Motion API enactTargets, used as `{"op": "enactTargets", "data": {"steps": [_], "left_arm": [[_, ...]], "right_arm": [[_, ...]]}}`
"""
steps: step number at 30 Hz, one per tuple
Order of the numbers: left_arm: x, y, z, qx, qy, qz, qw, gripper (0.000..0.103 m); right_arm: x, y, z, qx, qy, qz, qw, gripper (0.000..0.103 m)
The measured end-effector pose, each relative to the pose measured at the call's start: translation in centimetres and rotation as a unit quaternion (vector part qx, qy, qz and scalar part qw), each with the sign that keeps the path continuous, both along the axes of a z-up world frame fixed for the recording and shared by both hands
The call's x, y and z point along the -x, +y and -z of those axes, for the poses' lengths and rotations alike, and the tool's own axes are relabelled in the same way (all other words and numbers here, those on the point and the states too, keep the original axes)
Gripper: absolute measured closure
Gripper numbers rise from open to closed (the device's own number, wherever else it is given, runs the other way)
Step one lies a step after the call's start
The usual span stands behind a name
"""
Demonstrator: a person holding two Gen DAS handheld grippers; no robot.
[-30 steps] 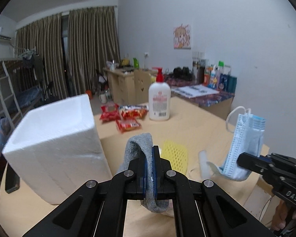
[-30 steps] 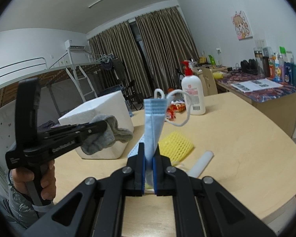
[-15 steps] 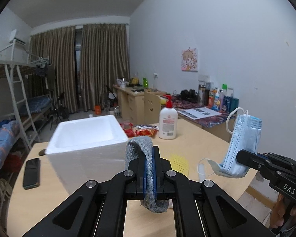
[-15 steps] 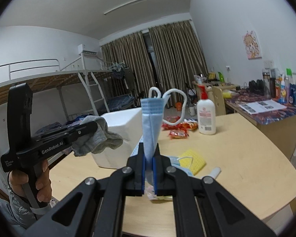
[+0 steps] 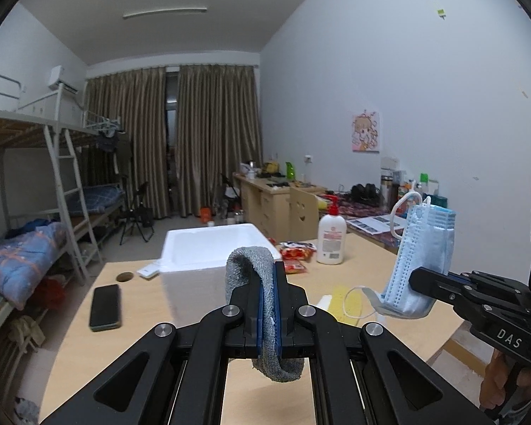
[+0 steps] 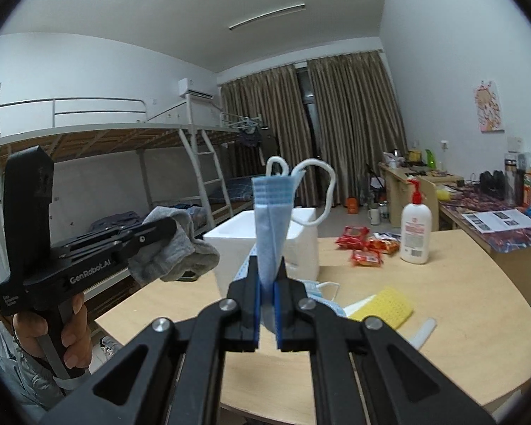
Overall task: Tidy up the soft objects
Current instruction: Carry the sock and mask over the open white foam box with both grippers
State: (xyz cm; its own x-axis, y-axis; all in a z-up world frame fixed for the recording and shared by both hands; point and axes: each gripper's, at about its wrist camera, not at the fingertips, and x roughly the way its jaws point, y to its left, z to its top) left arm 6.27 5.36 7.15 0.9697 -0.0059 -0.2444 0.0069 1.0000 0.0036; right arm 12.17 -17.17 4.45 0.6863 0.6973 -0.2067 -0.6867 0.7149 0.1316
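My left gripper (image 5: 267, 272) is shut on a grey sock (image 5: 248, 262), held high above the table; it also shows in the right wrist view (image 6: 170, 228) with the sock (image 6: 180, 251) hanging from it. My right gripper (image 6: 267, 269) is shut on a folded blue face mask (image 6: 270, 226) with white ear loops, also held high; it shows in the left wrist view (image 5: 416, 278) with the mask (image 5: 421, 258). A white foam box (image 5: 212, 248) stands open on the wooden table (image 5: 141, 311), ahead of both grippers and below them (image 6: 301, 244).
On the table lie a yellow sponge (image 6: 389, 306), another mask (image 6: 322, 297), a white tube (image 6: 424, 329), red snack packs (image 6: 368, 248), a lotion bottle (image 6: 416, 226), a black phone (image 5: 104, 306) and a remote (image 5: 148, 271). Bunk bed at left, desks at back right.
Both grippers have risen and drawn back from the table with the sock and mask still held. The foam box now appears farther off and lower, its open top visible.
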Motion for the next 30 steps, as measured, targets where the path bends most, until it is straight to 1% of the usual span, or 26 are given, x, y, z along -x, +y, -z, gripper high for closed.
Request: {"op": "enactTargets", "data": {"steps": [3, 7, 14, 20, 25, 30], "left_arm": [[1.0, 0.7, -0.2, 0.001, -0.005, -0.012, 0.9999, 0.099], [1.4, 1.6, -0.4, -0.001, -0.009, -0.031, 0.9995, 0.099], [0.4, 2.8, -0.7, 0.001, -0.003, -0.048, 0.9988, 0.099], [-0.8, 3.2, -1.1, -0.001, -0.003, -0.044, 0.9990, 0.099], [-1.6, 3.9, -2.3, 0.004, -0.006, -0.034, 0.9994, 0.099], [-2.8, 4.4, -3.3, 0.000, -0.012, -0.034, 0.9993, 0.099]], "right_arm": [[-0.1, 0.9, -0.2, 0.002, -0.002, -0.008, 1.000, 0.094], [-0.3, 2.3, -0.3, 0.009, -0.007, -0.017, 1.000, 0.094], [-0.7, 4.5, -1.1, 0.019, -0.016, -0.032, 0.999, 0.094], [-2.0, 5.7, -1.8, 0.024, -0.018, -0.039, 0.999, 0.094], [-3.1, 6.6, -2.8, 0.027, -0.021, -0.045, 0.998, 0.094], [-4.2, 7.5, -3.6, 0.028, -0.024, -0.052, 0.998, 0.094]]}}
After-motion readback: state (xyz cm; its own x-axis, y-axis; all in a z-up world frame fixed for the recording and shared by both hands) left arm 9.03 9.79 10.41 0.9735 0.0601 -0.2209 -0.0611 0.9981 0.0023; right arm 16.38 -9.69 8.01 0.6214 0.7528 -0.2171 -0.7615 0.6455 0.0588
